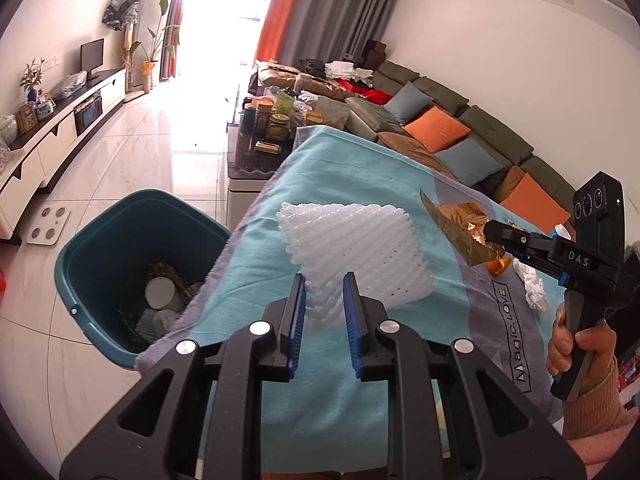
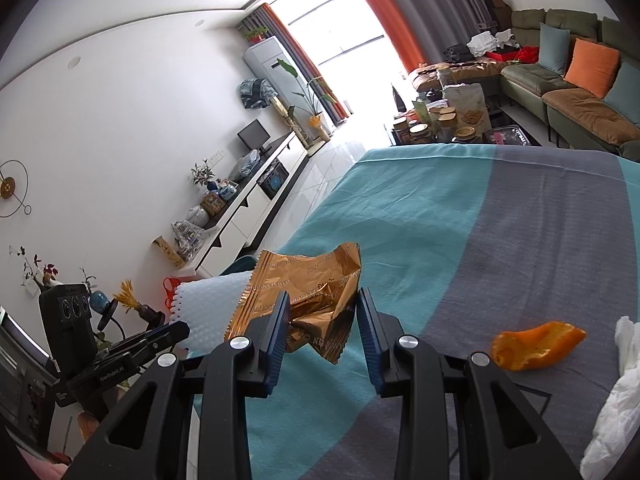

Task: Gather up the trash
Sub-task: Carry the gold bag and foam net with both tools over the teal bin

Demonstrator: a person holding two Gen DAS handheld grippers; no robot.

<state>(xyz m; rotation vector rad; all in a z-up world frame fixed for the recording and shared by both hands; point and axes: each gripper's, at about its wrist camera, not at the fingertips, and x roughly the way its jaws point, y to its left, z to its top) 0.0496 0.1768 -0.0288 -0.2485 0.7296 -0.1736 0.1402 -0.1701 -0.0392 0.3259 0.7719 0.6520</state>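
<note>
- Our left gripper [image 1: 324, 292] has its blue pads pressed on the near corner of a white foam net [image 1: 352, 248], which is held up over the cloth [image 1: 320, 420].
- The net [image 2: 208, 304] also shows in the right wrist view, sticking out beyond the left gripper [image 2: 182, 328] at the lower left.
- Our right gripper [image 2: 324, 312] is clamped on a crumpled gold wrapper [image 2: 312, 292]; the foil fills the gap between the pads and fans out above them.
- From the left wrist view the right gripper [image 1: 486, 236] comes in from the right edge with the wrapper [image 1: 456, 224] raised over the cloth, and a hand [image 1: 576, 344] in a pink sleeve grips its handle.
- Both pieces of trash are clear of the table, near each other, the net to the bin's side of the wrapper.
- A teal bin [image 1: 100, 240] stands on the floor just off the table's left edge, open at the top, with cups and other scraps already inside.
- An orange peel [image 2: 536, 344] lies on the grey stripe of the cloth [image 2: 440, 216], to the right of the right gripper.
- A crumpled white tissue [image 2: 616, 392] lies just beyond the peel, at the right edge of the view.
- In the left wrist view we see the peel [image 1: 498, 266] only partly, under the wrapper, with the tissue [image 1: 534, 286] beside it.
</note>
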